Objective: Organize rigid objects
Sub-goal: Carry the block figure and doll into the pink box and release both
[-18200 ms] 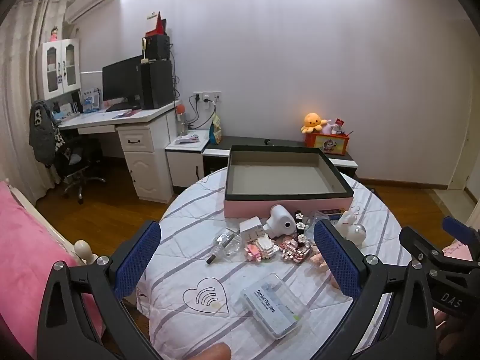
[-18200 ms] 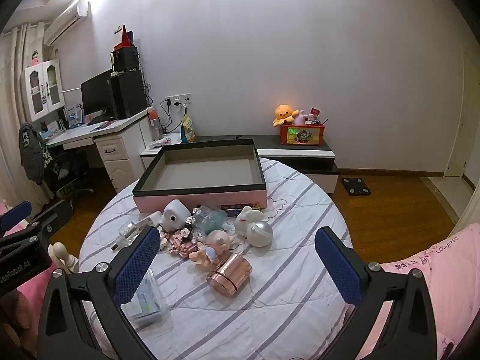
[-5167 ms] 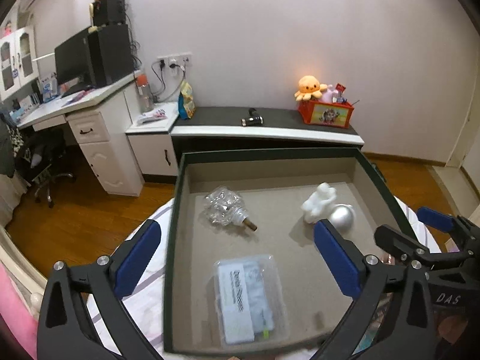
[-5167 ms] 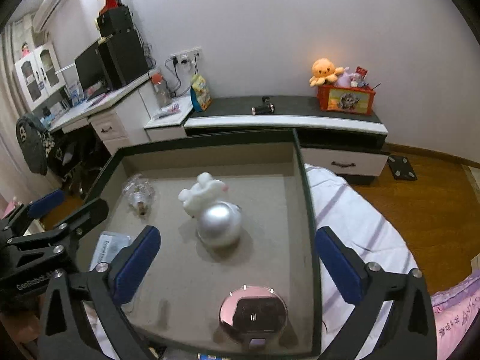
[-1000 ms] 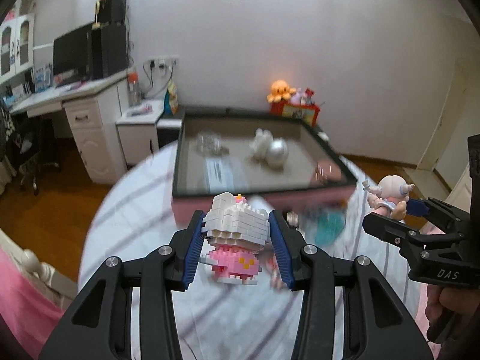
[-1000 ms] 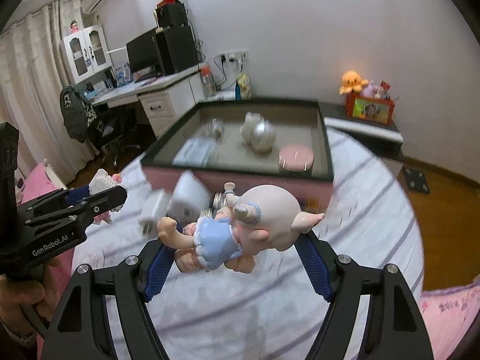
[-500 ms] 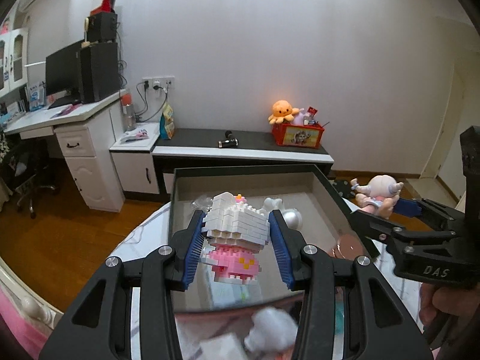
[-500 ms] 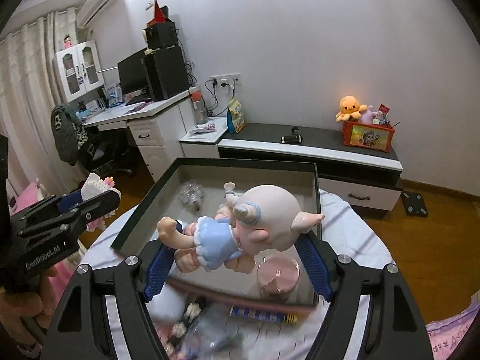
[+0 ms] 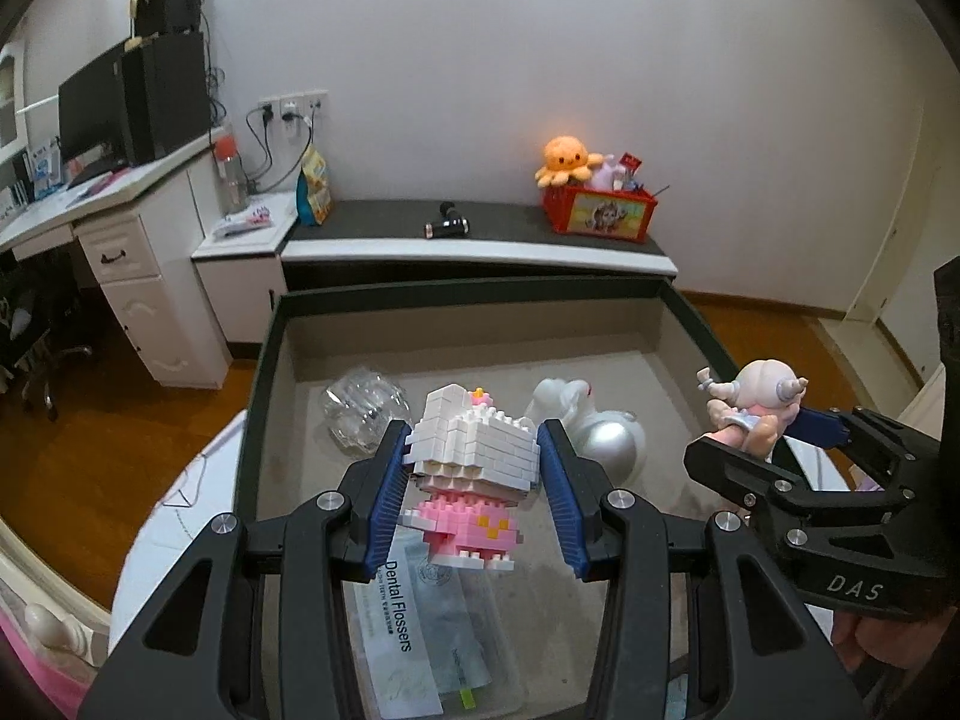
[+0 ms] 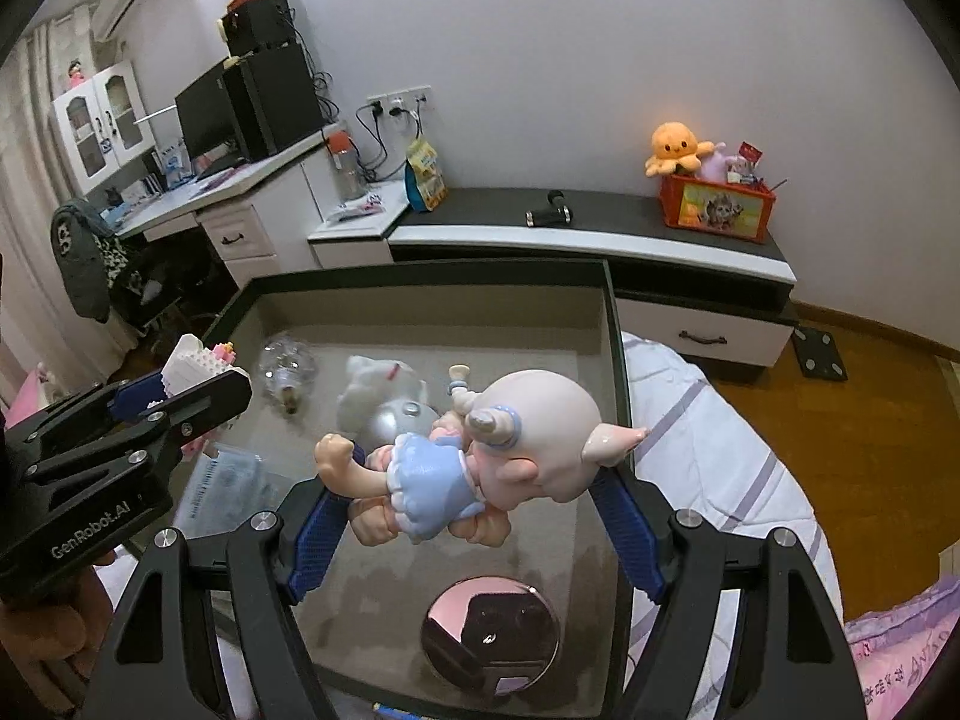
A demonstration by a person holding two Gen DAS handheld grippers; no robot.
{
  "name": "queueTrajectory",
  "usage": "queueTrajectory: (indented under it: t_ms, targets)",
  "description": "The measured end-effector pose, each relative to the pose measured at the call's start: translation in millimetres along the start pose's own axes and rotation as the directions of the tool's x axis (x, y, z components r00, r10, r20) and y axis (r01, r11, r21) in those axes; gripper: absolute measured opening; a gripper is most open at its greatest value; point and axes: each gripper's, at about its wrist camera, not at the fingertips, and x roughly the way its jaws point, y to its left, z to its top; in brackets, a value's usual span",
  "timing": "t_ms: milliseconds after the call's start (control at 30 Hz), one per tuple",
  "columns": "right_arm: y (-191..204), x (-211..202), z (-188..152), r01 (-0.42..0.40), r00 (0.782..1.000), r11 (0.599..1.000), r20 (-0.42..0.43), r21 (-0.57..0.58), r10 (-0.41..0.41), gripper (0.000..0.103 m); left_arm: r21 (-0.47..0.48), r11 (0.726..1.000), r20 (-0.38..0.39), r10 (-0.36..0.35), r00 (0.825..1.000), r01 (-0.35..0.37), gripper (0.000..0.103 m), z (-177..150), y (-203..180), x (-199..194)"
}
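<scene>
My left gripper [image 9: 474, 480] is shut on a white and pink brick-built cat figure [image 9: 468, 468], held over the dark-rimmed box [image 9: 468, 295]. My right gripper [image 10: 474, 501] is shut on a doll with a pale pink head and blue dress [image 10: 480, 456], held over the same box [image 10: 432, 273]. In the box lie a clear plastic bottle [image 9: 363, 411], a white figurine [image 9: 561, 399], a silver ball [image 9: 609, 450], a flosser case [image 9: 420, 624] and a round pink tin [image 10: 489, 636]. Each gripper shows in the other's view, the right one [image 9: 774, 450] and the left one [image 10: 180, 396].
The box rests on a round table with a striped white cloth [image 10: 708, 432]. Behind it stands a low dark-topped cabinet [image 9: 480, 234] with a red toy basket [image 9: 600, 210]. A white desk with a monitor [image 9: 120, 114] is at the left. Wooden floor surrounds the table.
Both grippers have come forward from above the loose items to over the box, each still holding its toy. The view now looks down into the box.
</scene>
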Motion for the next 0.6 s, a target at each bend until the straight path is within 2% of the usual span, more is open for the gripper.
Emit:
queueTrajectory:
  t_ms: [100,233,333,400,600]
  targets:
    - [-2.7,3.4,0.0,-0.002,1.000,1.000,-0.004,0.017,0.002,0.078,-0.002,1.000,-0.010,0.012,1.000,-0.012,0.047,-1.6,-0.4,3.1]
    - [-4.7,-1.1,1.4,-0.007,1.000,1.000,0.011,0.020,0.007,0.081,-0.008,0.999,0.008,0.044,0.999,-0.044,0.083,-3.2,1.2,-3.0]
    - [-5.8,-8.2,1.2,-0.007,1.000,0.999,0.027,0.039,0.006,0.085,-0.017,0.998,0.037,0.060,0.998,-0.059,0.100,-5.2,3.6,-16.0]
    - [-7.4,-13.6,-0.1,0.002,0.999,0.998,0.037,0.063,-0.004,0.103,-0.025,0.997,0.058,0.075,0.996,-0.073,0.103,-7.5,6.2,-27.9]
    - [1.8,-37.6,-11.8,0.003,0.998,0.997,0.070,0.079,-0.009,0.103,-0.025,0.997,0.094,0.081,0.992,-0.079,0.103,-17.7,6.2,-64.0]
